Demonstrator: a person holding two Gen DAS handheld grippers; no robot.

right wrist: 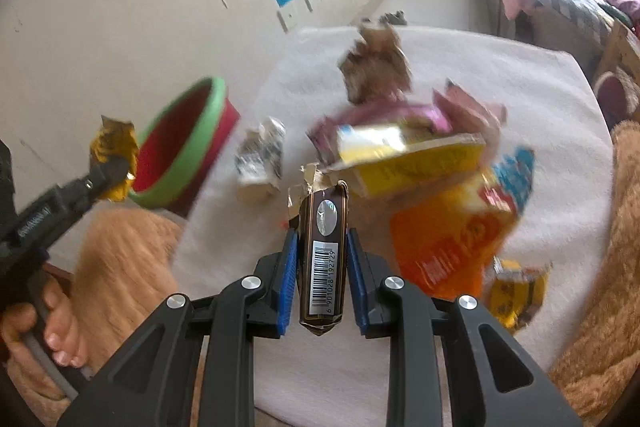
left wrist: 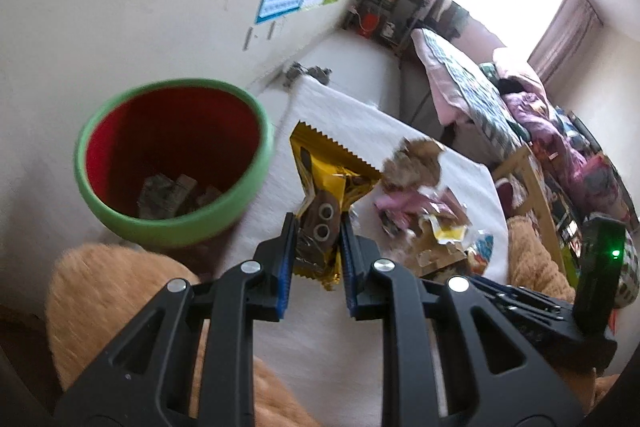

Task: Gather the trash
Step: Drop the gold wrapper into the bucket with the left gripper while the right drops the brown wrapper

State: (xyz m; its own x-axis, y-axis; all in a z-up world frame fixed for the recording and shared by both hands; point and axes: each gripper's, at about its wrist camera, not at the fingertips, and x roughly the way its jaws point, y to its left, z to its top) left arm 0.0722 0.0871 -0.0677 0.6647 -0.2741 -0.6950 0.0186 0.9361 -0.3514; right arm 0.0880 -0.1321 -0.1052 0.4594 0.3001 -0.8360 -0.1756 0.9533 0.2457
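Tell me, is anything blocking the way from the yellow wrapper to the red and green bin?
Nothing visible does. The left gripper holds the yellow wrapper right beside the bin, whose open mouth holds only a few scraps at the bottom.

Left gripper (left wrist: 318, 227) jaws clamped on yellow wrapper (left wrist: 320, 187), green-rimmed bin (left wrist: 172, 163) (red inside) beside it, wrapper pile (left wrist: 432, 211) right.

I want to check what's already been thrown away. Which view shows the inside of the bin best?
The left wrist view: it looks down into the green-rimmed red bin, showing crumpled wrappers at the bottom. The right wrist view sees the bin side-on, contents hidden.
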